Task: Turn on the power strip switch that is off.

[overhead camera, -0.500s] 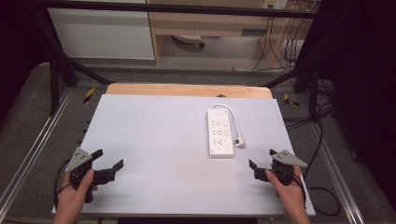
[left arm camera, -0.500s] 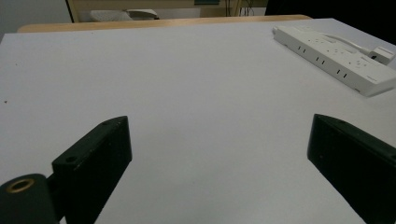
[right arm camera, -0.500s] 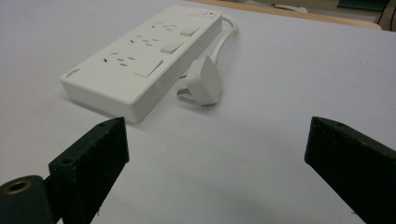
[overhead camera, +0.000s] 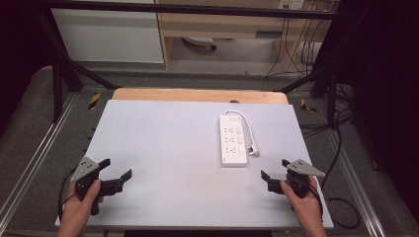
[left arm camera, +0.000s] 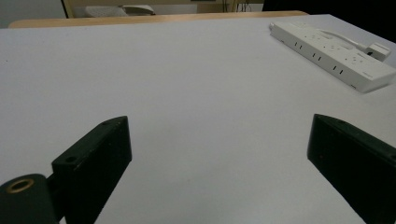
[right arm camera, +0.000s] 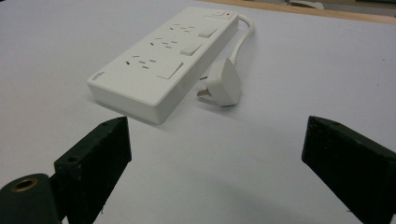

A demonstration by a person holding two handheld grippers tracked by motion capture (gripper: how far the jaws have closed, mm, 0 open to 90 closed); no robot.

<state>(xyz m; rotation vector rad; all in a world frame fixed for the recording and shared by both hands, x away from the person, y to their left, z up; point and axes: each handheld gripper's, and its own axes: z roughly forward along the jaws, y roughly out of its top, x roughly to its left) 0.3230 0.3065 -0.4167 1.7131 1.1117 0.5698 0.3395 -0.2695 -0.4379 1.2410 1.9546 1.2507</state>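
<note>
A white power strip point(overhead camera: 232, 140) with three sockets and switches lies flat on the right half of the white tabletop point(overhead camera: 163, 148). Its short cable loops round to a white plug point(overhead camera: 253, 150) resting by its right side. My left gripper point(overhead camera: 116, 169) hovers open at the front left corner, held by a hand, with nothing between its jaws. My right gripper point(overhead camera: 274, 169) is open too, just in front of the strip's near end. In the right gripper view the strip point(right arm camera: 163, 60) and plug point(right arm camera: 224, 84) lie a short way ahead of the gripper point(right arm camera: 217, 135). In the left gripper view the strip point(left arm camera: 334, 55) sits far right.
A wooden strip point(overhead camera: 197, 95) borders the table's far edge. Metal rails point(overhead camera: 29, 153) run along both sides, and dark cables point(overhead camera: 341, 148) trail over the floor at the right. Beyond the table stand a white cabinet point(overhead camera: 108, 34) and wooden furniture point(overhead camera: 222, 24).
</note>
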